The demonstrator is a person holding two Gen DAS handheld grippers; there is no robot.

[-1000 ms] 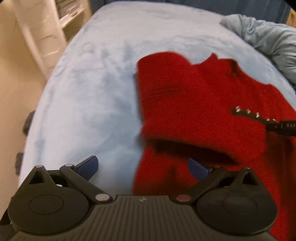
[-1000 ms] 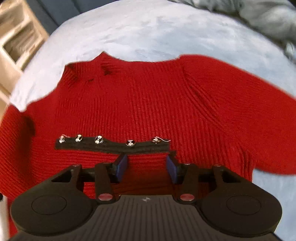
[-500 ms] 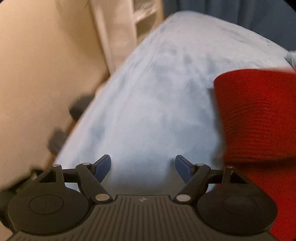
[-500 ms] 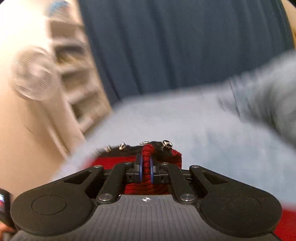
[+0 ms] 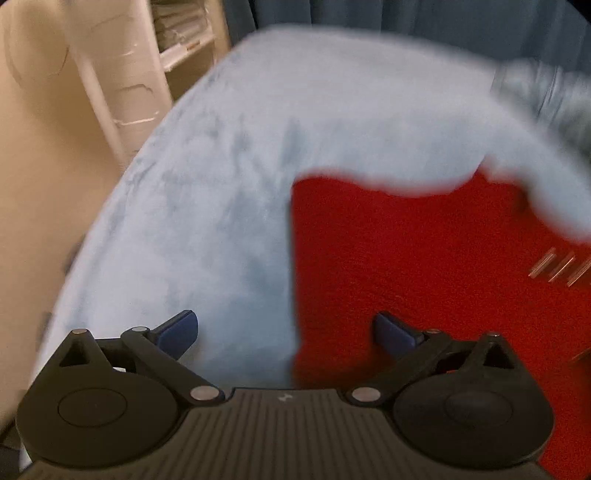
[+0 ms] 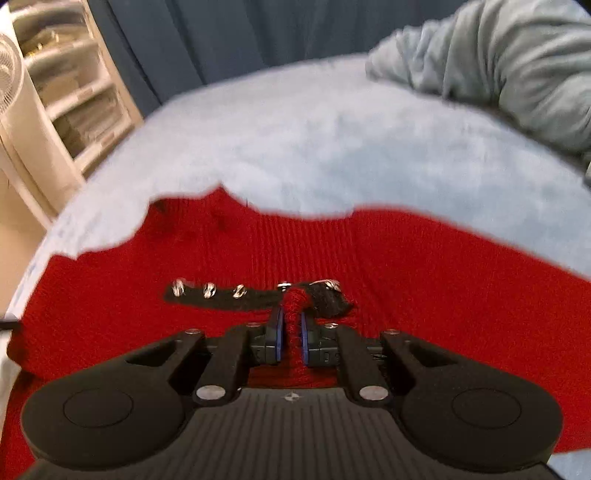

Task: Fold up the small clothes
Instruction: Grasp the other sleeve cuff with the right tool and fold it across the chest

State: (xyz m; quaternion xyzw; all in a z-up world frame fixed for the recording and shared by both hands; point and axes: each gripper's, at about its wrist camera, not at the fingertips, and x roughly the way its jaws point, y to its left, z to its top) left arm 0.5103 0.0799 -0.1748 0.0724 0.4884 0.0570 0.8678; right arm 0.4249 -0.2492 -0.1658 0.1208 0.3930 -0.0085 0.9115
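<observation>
A red knit sweater (image 5: 424, 277) lies spread on a pale blue blanket (image 5: 221, 184). My left gripper (image 5: 286, 325) hovers over the sweater's left edge. Its jaws are opening wide, and that edge runs under the gap with neither pad touching it. In the right wrist view the sweater (image 6: 406, 258) fills the lower half, with a black studded strap (image 6: 221, 295) across its chest. My right gripper (image 6: 290, 325) pinches a raised ridge of red knit at the strap's right end. Its jaws are opening slightly while the pads still press the fold.
A grey-green heap of fabric (image 6: 498, 66) sits at the blanket's far right. Cream shelving (image 6: 74, 99) and a white fan (image 6: 9, 70) stand off the left edge, with a dark blue curtain (image 6: 221, 33) behind. Bare blanket (image 6: 332, 147) stretches beyond the sweater's collar.
The right gripper shut on a pinch of red knit by the strap and raised it. The left gripper swung left off the sweater, then back to its left edge.
</observation>
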